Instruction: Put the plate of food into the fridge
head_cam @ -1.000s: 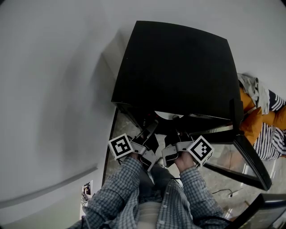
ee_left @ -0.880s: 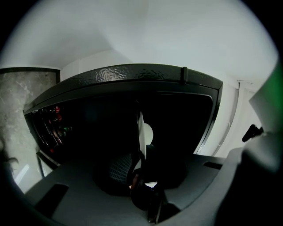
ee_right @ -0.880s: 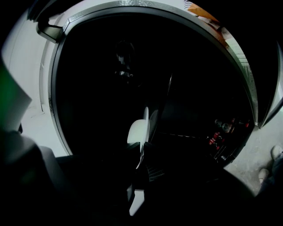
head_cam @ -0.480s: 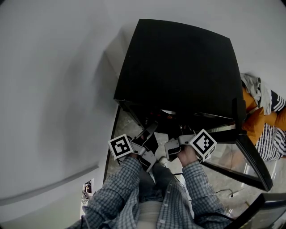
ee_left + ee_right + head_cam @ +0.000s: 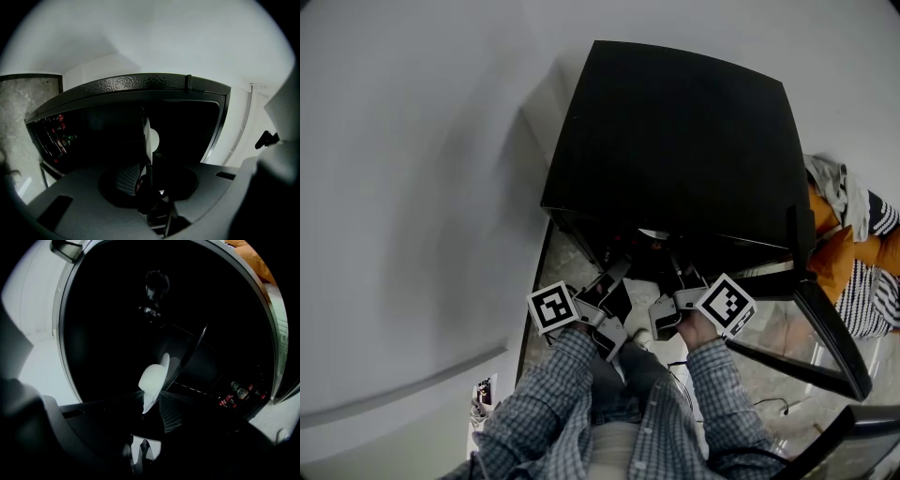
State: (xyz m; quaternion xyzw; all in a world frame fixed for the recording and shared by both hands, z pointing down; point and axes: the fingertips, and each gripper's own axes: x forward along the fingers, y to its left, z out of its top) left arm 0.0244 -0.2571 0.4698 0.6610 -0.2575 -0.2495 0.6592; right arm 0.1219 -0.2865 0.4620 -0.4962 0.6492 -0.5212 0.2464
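Observation:
A white plate (image 5: 147,136) carrying a pale mound of food (image 5: 154,138) stands edge-on to me inside the dark cavity of the black fridge (image 5: 675,141). In the head view only a sliver of the plate (image 5: 654,234) shows under the fridge's top. My left gripper (image 5: 146,165) is shut on the plate's near rim, and it shows again in the head view (image 5: 614,277) at the opening. My right gripper (image 5: 153,405) has the plate (image 5: 161,373) and food (image 5: 151,378) rim between its jaws. Those jaws are opening, with a gap beside the ribbed pad (image 5: 171,416).
The fridge door (image 5: 811,323) hangs open to the right. Bottles (image 5: 236,392) sit in a rack low inside. Orange and striped clothes (image 5: 848,248) lie right of the fridge. A white wall runs along the left, and a cable (image 5: 769,403) lies on the stone floor.
The plate has gone deeper into the fridge, from clearly visible at the opening to a sliver. Both grippers moved forward with it; the right one then eased slightly back.

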